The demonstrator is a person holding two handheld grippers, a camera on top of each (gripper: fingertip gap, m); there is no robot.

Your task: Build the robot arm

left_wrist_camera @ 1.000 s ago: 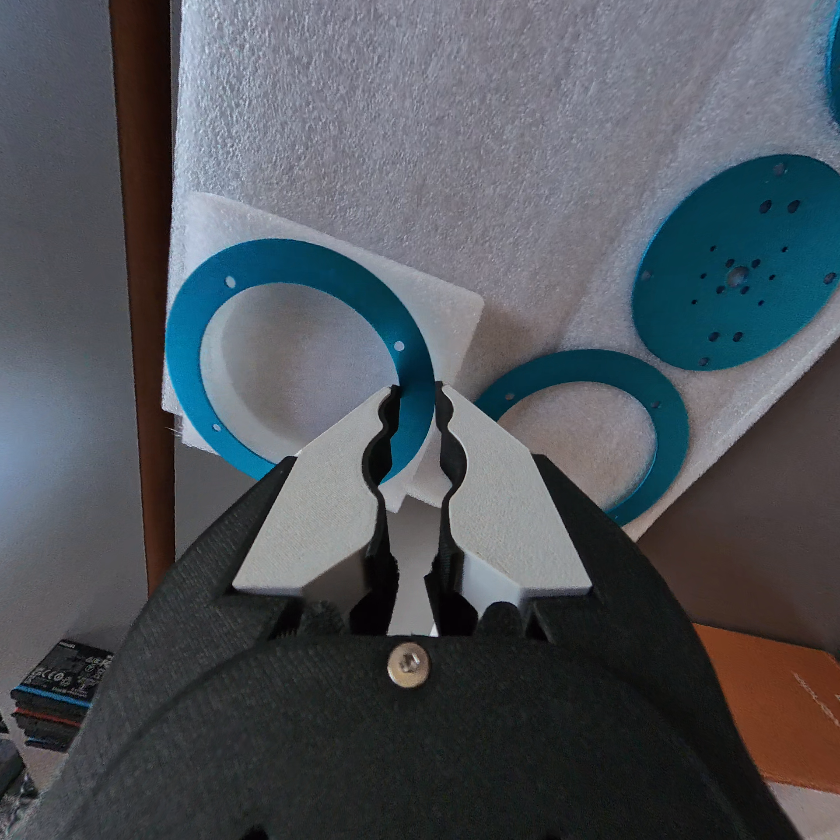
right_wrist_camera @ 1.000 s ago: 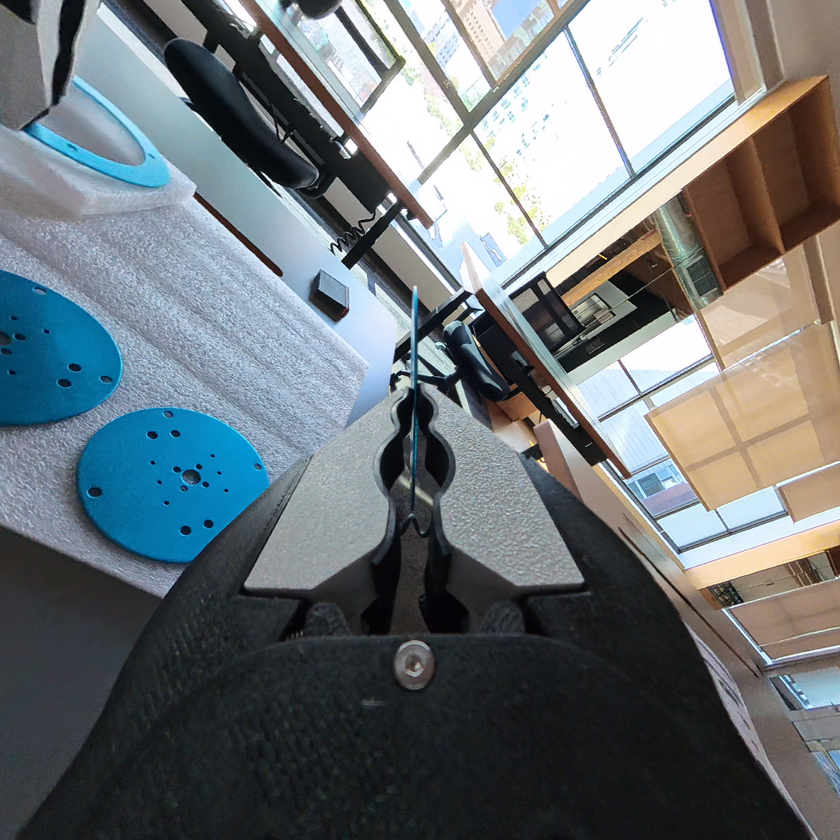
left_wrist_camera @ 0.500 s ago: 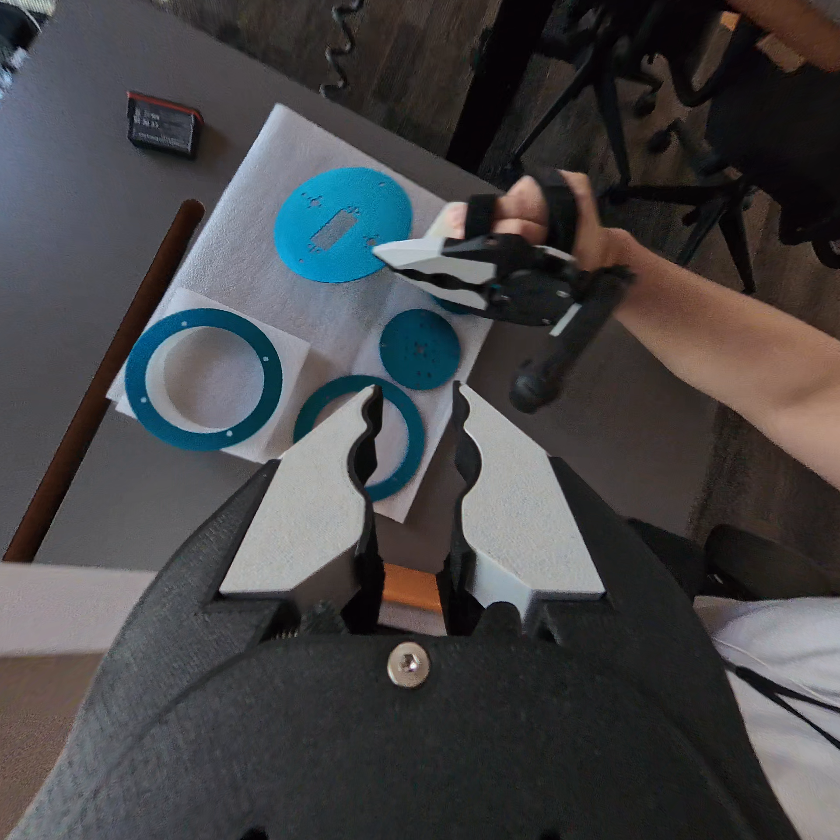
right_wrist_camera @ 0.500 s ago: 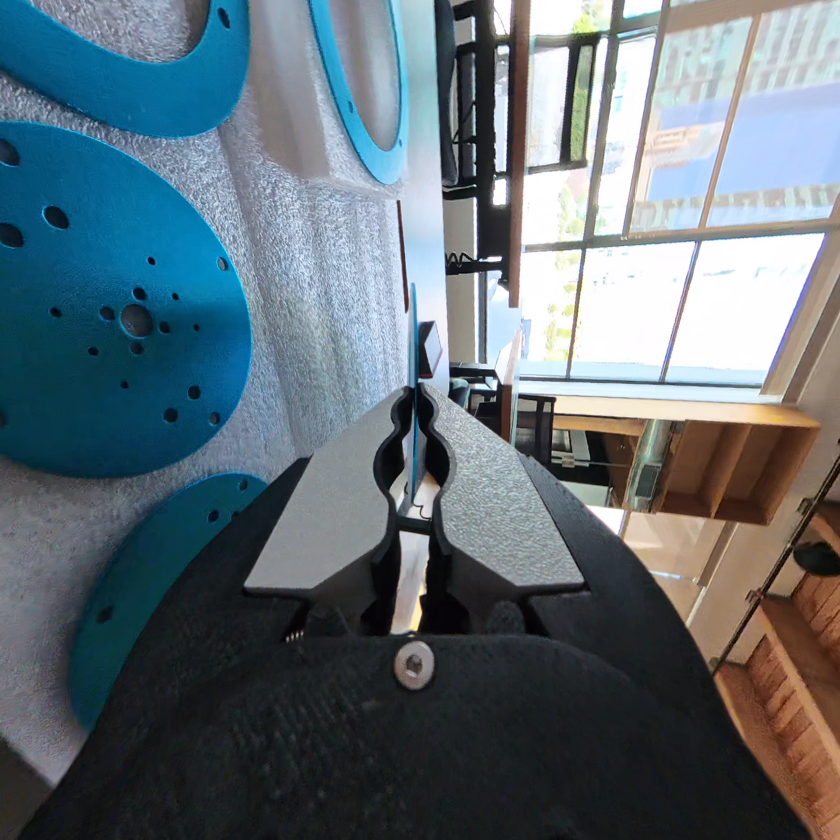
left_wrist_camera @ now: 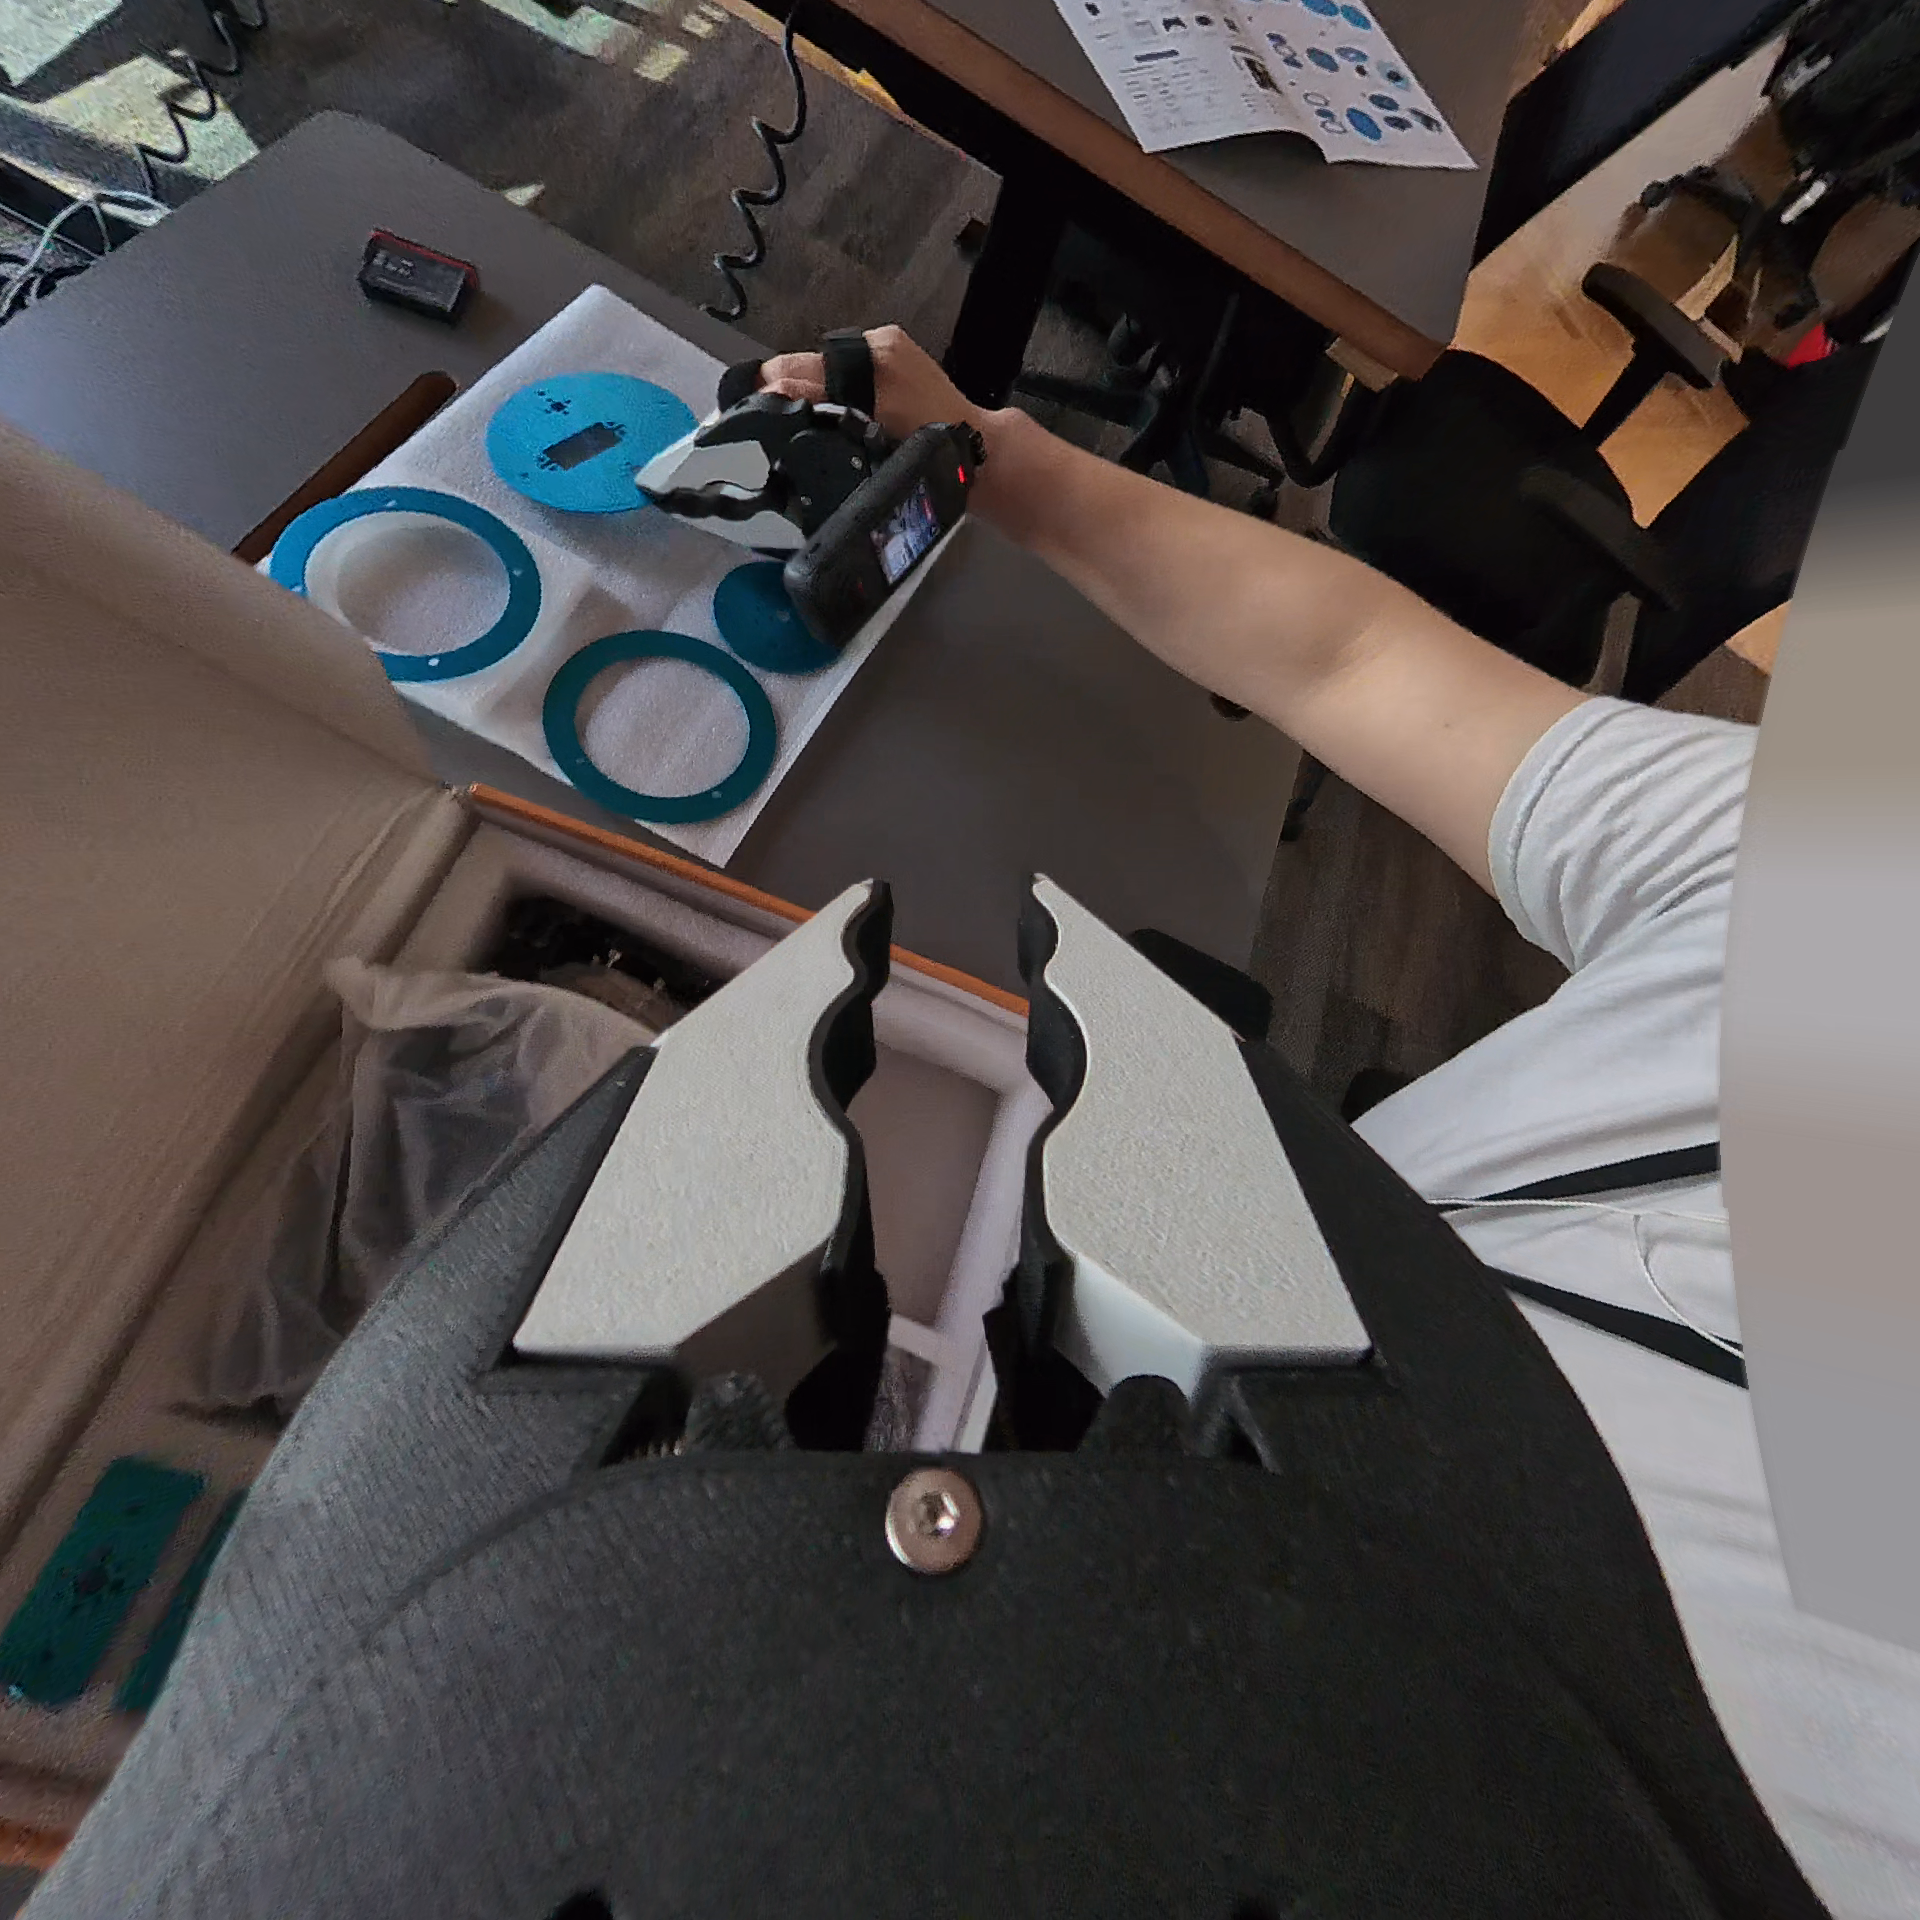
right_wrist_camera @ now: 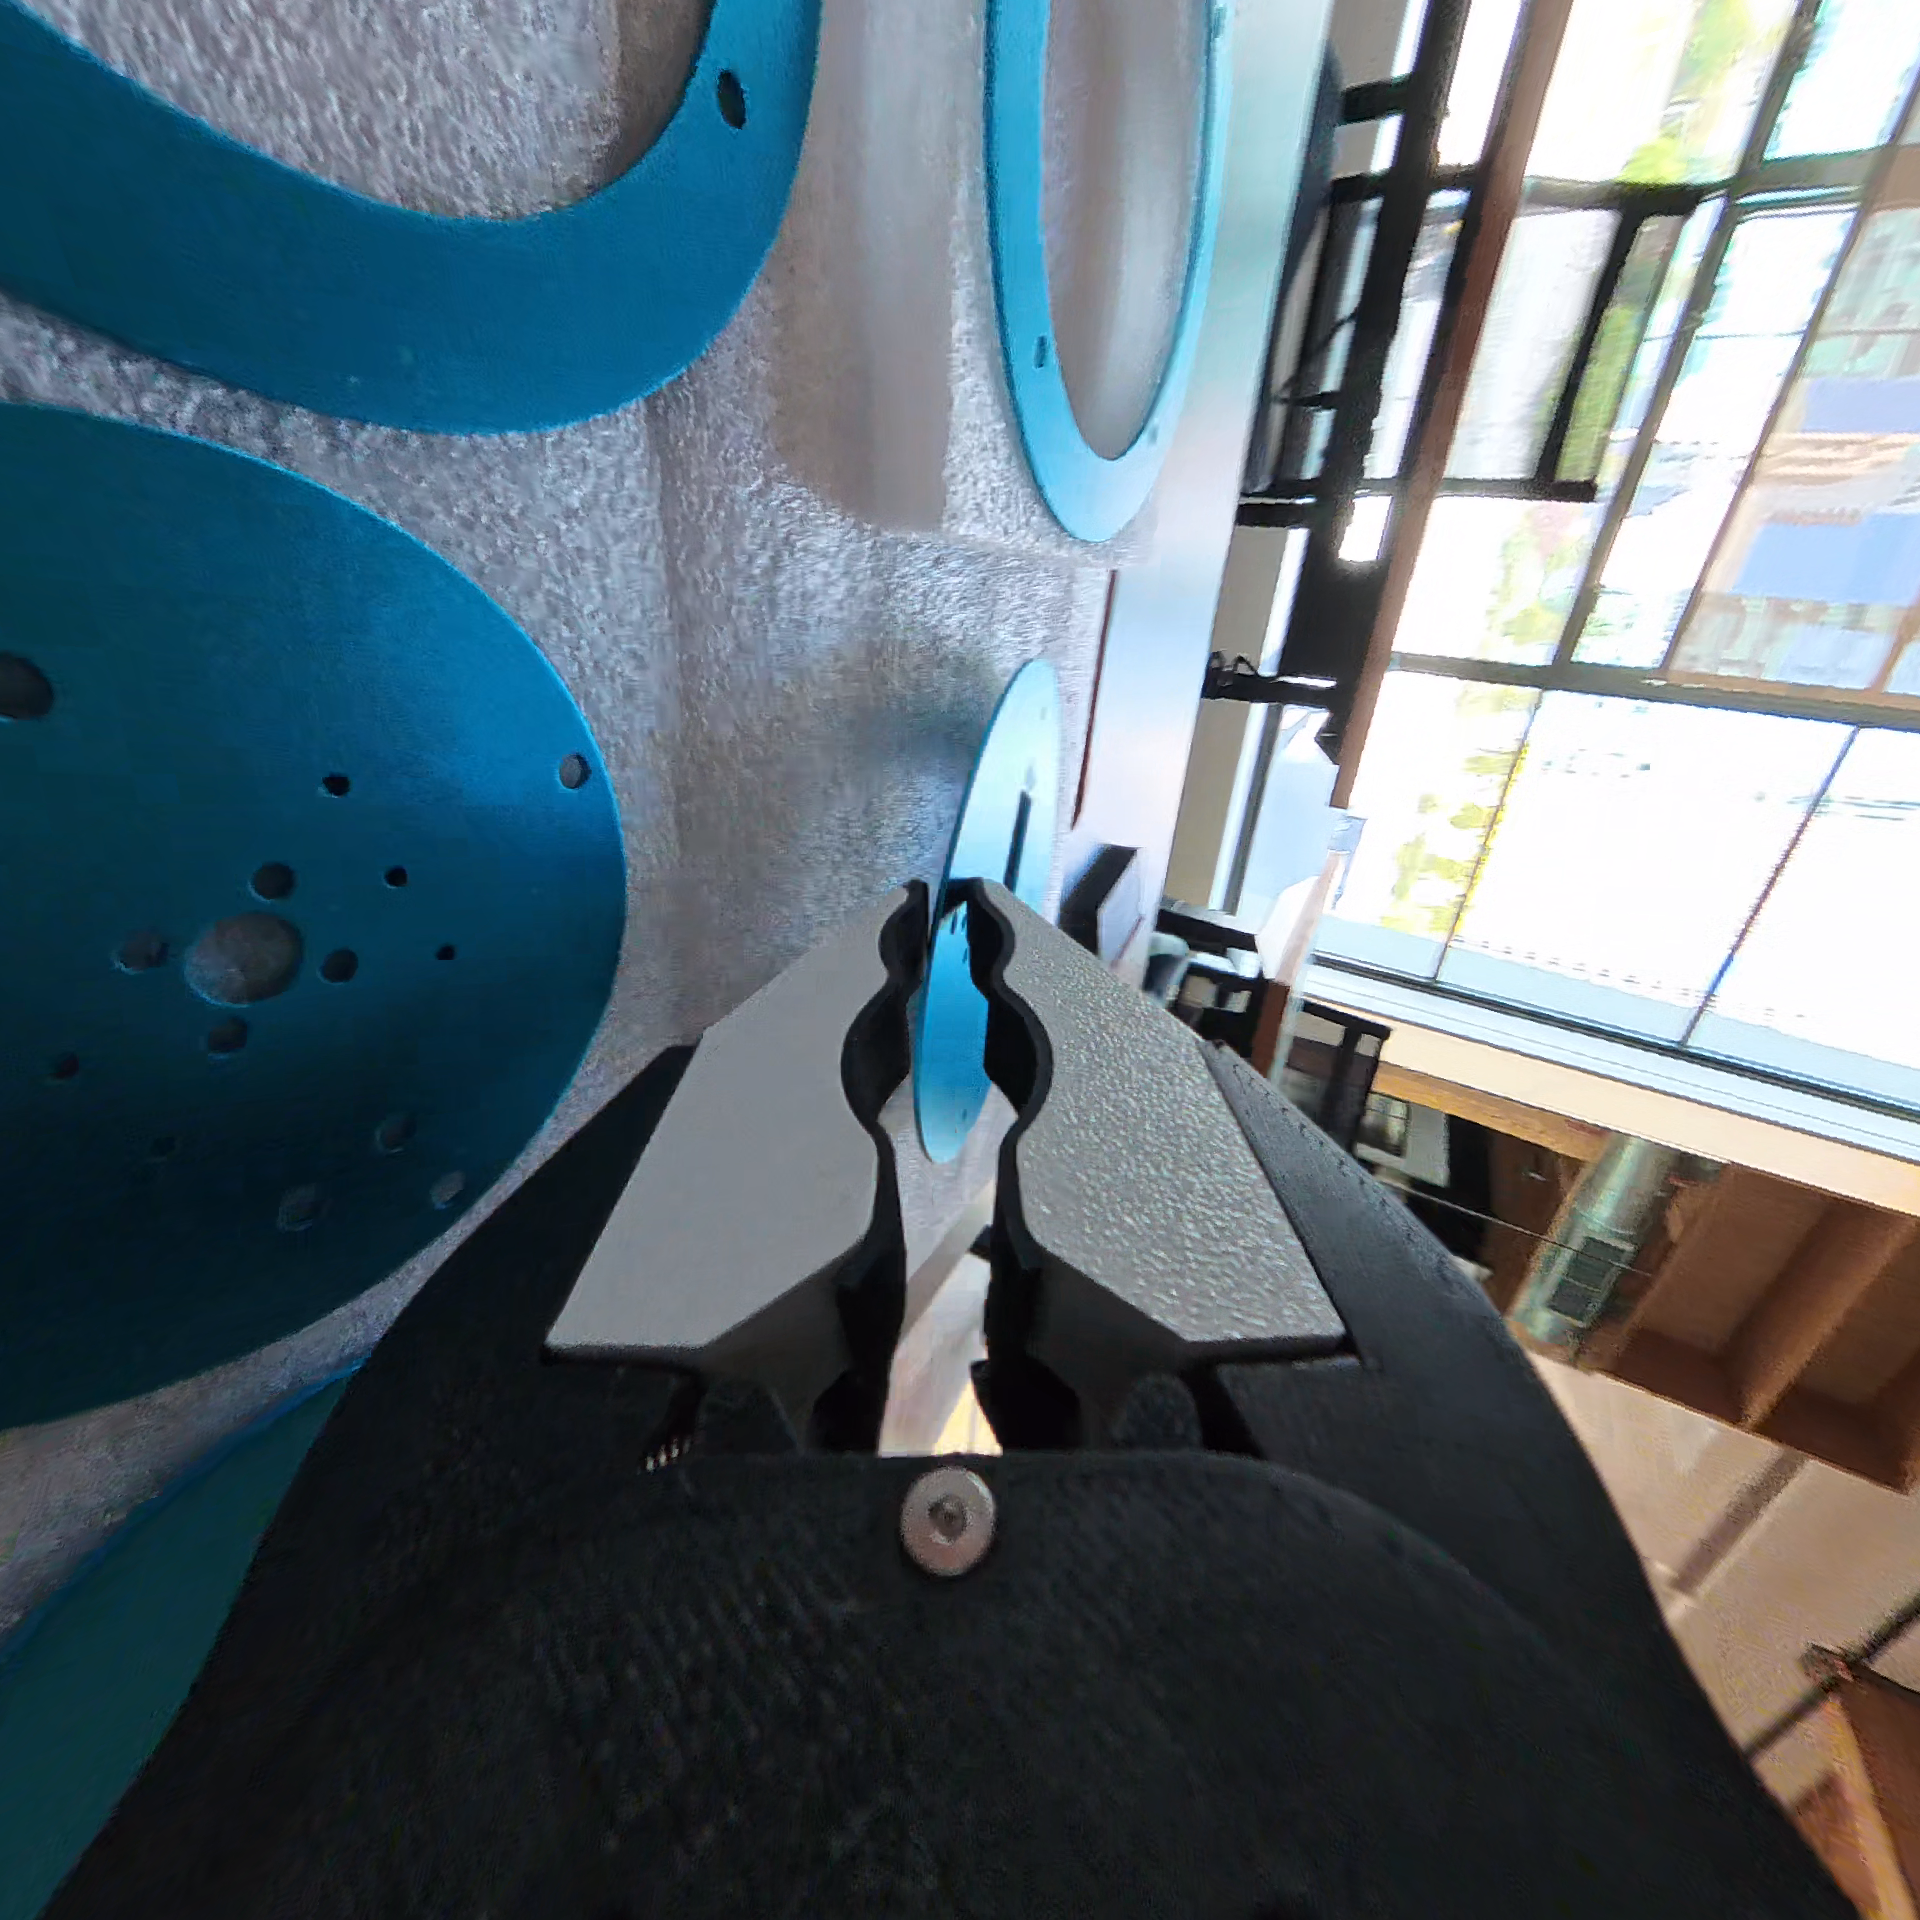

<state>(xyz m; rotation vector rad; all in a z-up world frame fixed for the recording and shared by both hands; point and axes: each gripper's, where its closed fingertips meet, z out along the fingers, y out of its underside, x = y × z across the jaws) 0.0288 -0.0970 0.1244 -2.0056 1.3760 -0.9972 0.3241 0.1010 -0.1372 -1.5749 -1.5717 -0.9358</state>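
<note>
Two claws, right claw half-hiding blue disc

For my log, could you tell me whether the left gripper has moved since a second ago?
Yes. The left gripper has drawn back from the large blue ring, which its tips straddled then; the ring now lies far ahead.

The left wrist view looks down from high above, past its own fingers, over an open cardboard box just below toward the white foam sheet well beyond. The right wrist view skims close along that same foam sheet, rolled sideways, windows beyond its fingers. Both share the sheet's blue plates.
</note>
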